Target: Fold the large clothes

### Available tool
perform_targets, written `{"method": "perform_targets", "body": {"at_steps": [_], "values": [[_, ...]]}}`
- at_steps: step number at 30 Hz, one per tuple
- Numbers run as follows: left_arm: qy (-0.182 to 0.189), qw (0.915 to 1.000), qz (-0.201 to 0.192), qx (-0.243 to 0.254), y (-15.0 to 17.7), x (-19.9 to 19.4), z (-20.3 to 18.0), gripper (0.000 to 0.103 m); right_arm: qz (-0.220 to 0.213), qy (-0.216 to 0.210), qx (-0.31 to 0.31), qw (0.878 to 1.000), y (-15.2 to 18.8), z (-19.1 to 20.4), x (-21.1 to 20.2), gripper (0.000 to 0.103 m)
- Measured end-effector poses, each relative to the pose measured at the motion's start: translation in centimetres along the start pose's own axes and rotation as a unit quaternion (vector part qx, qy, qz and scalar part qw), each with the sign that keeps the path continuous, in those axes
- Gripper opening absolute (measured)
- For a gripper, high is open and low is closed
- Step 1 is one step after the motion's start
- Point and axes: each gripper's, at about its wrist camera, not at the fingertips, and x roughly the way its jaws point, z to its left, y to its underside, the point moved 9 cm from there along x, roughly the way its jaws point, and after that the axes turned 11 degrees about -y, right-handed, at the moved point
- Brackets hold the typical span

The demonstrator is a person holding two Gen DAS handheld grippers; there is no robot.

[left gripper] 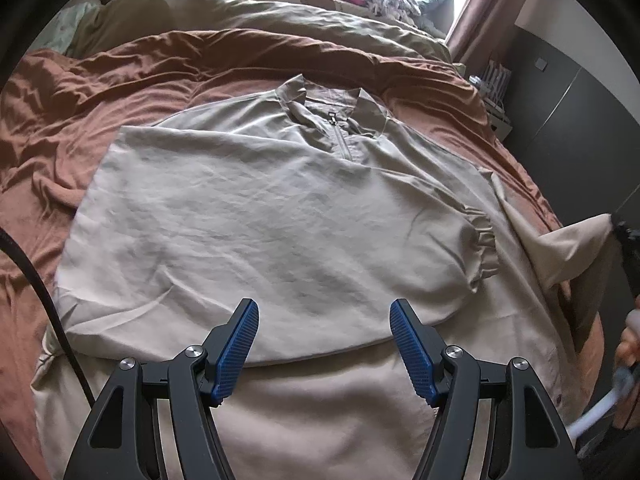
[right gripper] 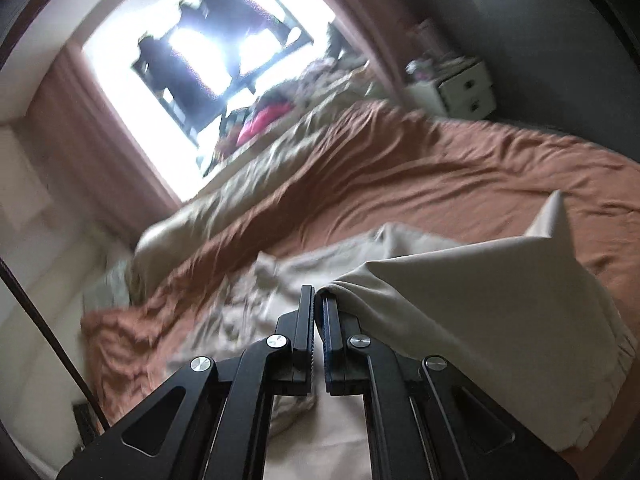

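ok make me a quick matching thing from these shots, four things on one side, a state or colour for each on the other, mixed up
Things:
1. left tool
2. right tool
3. bed sheet
4. garment collar zip

States or colours:
A. rust brown, wrinkled
B. shut on a lifted fold of the beige garment
C. open, holding nothing, above the garment
D. partly undone at the neck

Pairs: 1-C, 2-B, 3-A, 4-D

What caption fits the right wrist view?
Right tongs shut on beige garment, lifted over the rust-brown bedspread.
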Motion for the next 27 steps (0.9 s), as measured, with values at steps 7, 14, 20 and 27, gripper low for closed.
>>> {"method": "perform_targets", "body": {"at_steps": [7,14,20,27], "values": [[0.005,0.9999,0.007,-0.012,-0.1,0.2,-0.1,0.070,0.077,0.020,0.036,0.996,3.2,0.3,6.5,0.001],[0.024,0.9988,-0.003,-0.042,-0.8,-1.7,-0.6,0.070,0.084,0.003,0.153,0.985,2.6,-0.1,5.5,0.019],[0.048,0.9969,-0.013,-0.061,0.1,-4.0,-1.5,0.070,0.010,-0.009,0.224,0.975,2.9,-3.3,0.8,0.062],[0.049,0.9966,-0.007,-0.066,2.0,-4.5,-1.6,0.070,-0.072,0.049,0.323,0.942,5.6,-9.8,-6.1,0.062]]}}
